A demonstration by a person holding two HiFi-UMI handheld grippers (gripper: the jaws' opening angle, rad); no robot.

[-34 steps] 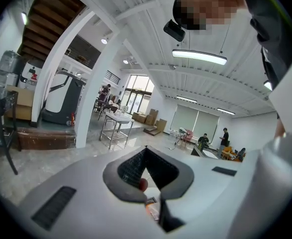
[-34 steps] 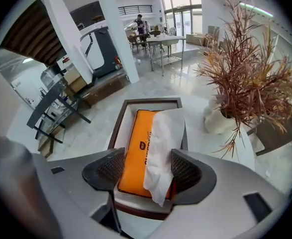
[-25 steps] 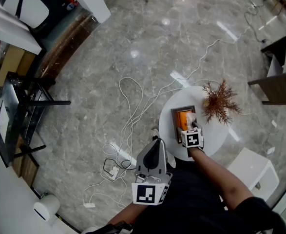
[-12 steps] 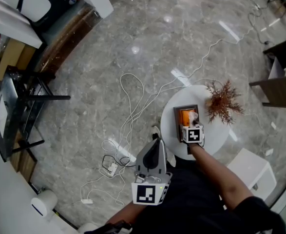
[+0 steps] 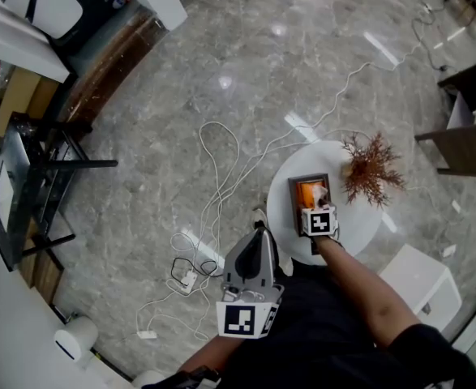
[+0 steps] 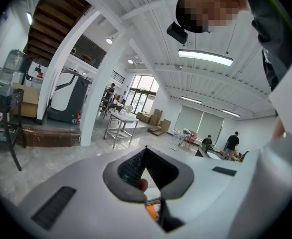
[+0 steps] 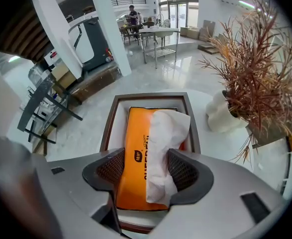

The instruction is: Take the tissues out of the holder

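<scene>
Right now the white tissue (image 7: 163,148) sticks up out of the orange pack (image 7: 131,158), which sits in the dark-rimmed holder (image 7: 111,123) on the round white table (image 7: 220,148). My R gripper (image 7: 148,168) is low over the pack w/ the tissue between its jaws. The jaws are wide but closing. The tissue lies against the pad at the view's right, and the other pad is apart from it w/ orange showing in the gap, so I see no pinch. Just beside the holder, same table, there's a white vase (image 7: 224,114) w/ a dry reddish-brown plant (image 7: 250,59). L gripper (image 5: 258,235) hangs off the table, close to the person's body, over the grey marble floor (image 5: 221,71). Its jaws meet at the tips w/ nothing between. White cables (image 5: 221,168) loop across the floor from near the table.
</scene>
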